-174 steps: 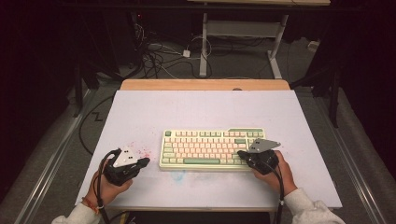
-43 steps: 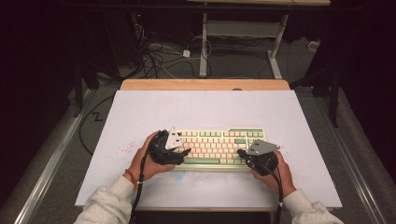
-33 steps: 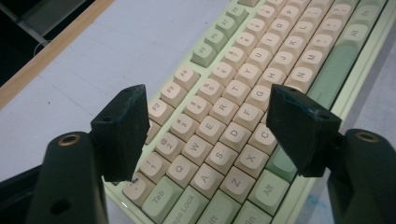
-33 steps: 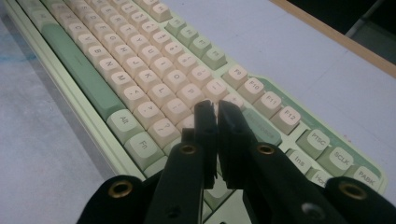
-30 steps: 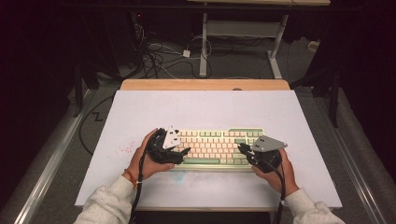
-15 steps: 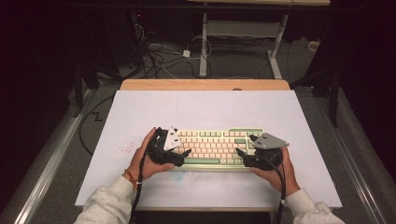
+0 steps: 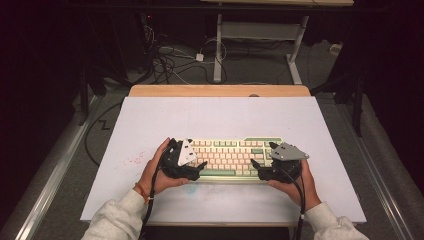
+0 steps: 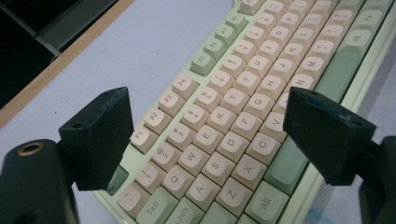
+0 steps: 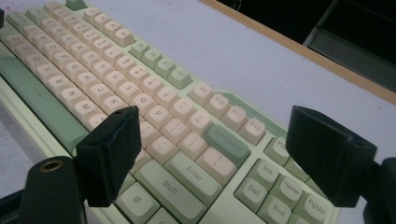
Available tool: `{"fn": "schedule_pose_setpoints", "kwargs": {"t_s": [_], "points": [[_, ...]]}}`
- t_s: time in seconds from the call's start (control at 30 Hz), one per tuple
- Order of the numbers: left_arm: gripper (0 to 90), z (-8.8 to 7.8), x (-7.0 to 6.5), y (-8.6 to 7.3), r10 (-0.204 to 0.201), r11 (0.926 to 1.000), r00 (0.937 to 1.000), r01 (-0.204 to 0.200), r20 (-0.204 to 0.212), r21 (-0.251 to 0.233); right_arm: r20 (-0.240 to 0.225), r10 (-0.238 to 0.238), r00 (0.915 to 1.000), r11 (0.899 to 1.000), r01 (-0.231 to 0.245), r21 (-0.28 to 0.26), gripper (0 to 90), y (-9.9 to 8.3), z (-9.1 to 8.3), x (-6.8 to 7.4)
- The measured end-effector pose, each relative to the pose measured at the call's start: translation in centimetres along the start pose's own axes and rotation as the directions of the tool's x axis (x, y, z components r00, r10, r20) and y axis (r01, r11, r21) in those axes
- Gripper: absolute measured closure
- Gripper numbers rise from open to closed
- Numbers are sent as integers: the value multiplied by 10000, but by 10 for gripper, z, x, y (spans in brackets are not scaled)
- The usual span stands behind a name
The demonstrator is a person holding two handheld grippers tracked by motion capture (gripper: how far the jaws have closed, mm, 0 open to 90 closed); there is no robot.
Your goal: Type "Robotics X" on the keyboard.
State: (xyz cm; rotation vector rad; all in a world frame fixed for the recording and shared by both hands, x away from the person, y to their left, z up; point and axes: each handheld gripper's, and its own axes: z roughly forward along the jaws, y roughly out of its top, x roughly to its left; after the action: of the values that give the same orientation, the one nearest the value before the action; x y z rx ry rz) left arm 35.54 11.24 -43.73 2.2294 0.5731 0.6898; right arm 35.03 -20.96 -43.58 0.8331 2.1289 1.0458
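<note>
A pale green keyboard (image 7: 230, 155) with cream keys lies on the white tabletop (image 7: 215, 115), near its front edge. My left gripper (image 7: 199, 169) is at the keyboard's left end and my right gripper (image 7: 257, 169) at its right end. In the left gripper view the keyboard (image 8: 233, 98) runs between the wide-apart jaws of my left gripper (image 8: 210, 135). In the right gripper view, my right gripper (image 9: 219, 154) straddles the Enter and Shift end of the keyboard (image 9: 116, 79). Both pairs of jaws have just been opening, and neither presses on the keyboard.
Faint pink marks (image 7: 132, 160) stain the tabletop left of the keyboard. A wooden strip (image 7: 220, 91) borders the far edge. Beyond it, cables (image 7: 170, 55) and a white desk frame (image 7: 218, 50) stand on the dark floor. Bare tabletop lies behind the keyboard.
The left hand came from the bare table onto the keyboard's left end. Within the last second the right gripper's jaws spread apart; both hands stayed where they were.
</note>
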Motion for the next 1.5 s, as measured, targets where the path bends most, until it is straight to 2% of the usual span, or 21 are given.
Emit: {"fn": "schedule_pose_setpoints", "kwargs": {"t_s": [0.1, 0.23, 0.53, 0.77, 0.97, 1.5], "points": [[176, 0, 0, 0, 46, 10000, 10000, -46, 7, 47, 177, -107, 9998, 9998, 104, 139, 188, 1, 1, 1], [175, -1, 0, 0, 153, 9999, 9999, -153, -31, 9, 174, -169, 9997, 9997, 166, 153, 200, 1, 0, 1], [175, -8, -1, 0, 262, 9996, 9984, -264, -500, -34, 386, -118, 9992, 9999, 117, 36, 200, 2, -6, -1], [169, -14, -2, -2, 445, 9990, 9968, -443, -658, 51, 547, -110, 9984, 9999, 113, -50, 201, 3, -13, -1], [165, -19, -2, -5, 271, 9996, 9972, -278, -701, -86, 606, -157, 9980, 9998, 167, -146, 201, 3, -19, 0], [165, -32, -9, -11, 391, 9991, 9947, -407, -946, -148, 721, -308, 9969, 9993, 323, -193, 201, -2, -31, 2]]}}
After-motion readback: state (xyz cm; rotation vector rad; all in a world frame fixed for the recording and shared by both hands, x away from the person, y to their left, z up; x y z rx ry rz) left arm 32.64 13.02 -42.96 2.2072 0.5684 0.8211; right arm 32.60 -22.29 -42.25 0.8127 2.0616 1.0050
